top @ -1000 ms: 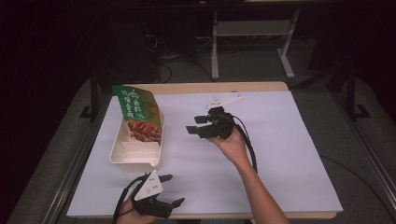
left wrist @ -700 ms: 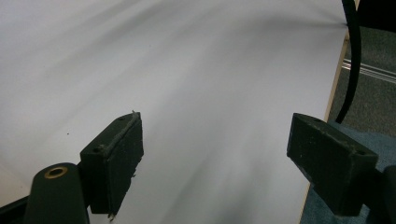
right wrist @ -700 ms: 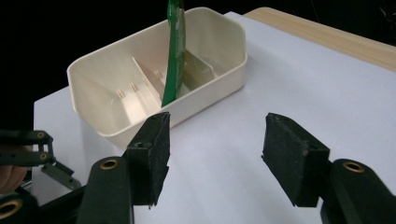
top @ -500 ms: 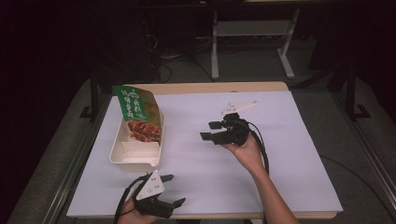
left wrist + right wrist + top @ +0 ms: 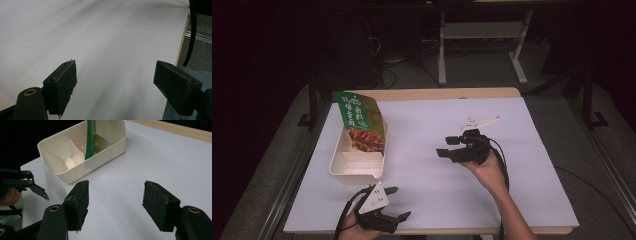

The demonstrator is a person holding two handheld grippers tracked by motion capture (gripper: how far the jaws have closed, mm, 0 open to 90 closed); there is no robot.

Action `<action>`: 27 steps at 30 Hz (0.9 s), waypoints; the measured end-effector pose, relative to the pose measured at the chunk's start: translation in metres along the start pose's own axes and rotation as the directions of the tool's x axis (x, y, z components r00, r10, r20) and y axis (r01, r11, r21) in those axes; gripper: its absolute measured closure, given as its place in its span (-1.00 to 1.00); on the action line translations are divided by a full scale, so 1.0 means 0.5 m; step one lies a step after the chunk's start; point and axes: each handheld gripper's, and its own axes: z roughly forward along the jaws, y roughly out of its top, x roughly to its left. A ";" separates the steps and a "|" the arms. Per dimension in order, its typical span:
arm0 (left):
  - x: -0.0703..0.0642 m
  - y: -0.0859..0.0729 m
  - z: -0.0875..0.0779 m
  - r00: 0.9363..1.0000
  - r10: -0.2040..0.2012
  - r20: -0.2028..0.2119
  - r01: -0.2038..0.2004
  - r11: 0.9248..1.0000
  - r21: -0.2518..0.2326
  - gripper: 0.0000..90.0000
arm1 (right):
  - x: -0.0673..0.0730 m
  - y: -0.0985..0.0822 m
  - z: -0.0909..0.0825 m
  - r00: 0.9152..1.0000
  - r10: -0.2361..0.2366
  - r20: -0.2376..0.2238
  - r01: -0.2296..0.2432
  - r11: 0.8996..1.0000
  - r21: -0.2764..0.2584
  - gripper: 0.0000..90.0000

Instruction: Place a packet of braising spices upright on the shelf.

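Snack bag [image 5: 360,120], green with a food photo on the front, stands tilted in the far compartment of the cream tray [image 5: 343,167]; its top sticks up well above the tray rim. In the right gripper view the bag shows edge-on as a green strip [image 5: 90,138] rising out of the tray [image 5: 110,152], with dividers visible inside the tray and the near compartments bare.

Tray sits on the white-covered counter [image 5: 427,125], long axis running away from the person.

Right hand-held gripper [image 5: 448,145]: well apart from the tray, to its right over mid-counter, held above the surface, jaws pointing toward the tray and spread wide with nothing between them. Black cable trails back along the forearm.

Left hand-held gripper [image 5: 396,202]: near the tray's near end, just toward the person, at the counter's near edge. Jaws wide apart, empty; in the left gripper view only bare white surface lies between them [image 5: 115,82]. Grey plate on top faces up.

Neither one touches tray or bag.
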 end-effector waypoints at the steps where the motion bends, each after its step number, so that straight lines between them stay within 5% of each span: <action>1: 0.000 0.000 0.001 1.000 -0.002 0.000 0.002 1.000 -0.002 -0.60 | 0.000 -0.006 -0.005 1.000 0.001 0.001 -0.001 1.000 0.010 -0.22; 27: -0.001 0.001 0.005 1.000 -0.019 0.007 0.019 1.000 0.005 -0.61 | -0.011 -0.103 -0.070 0.999 0.046 0.028 -0.046 0.999 -0.003 -0.28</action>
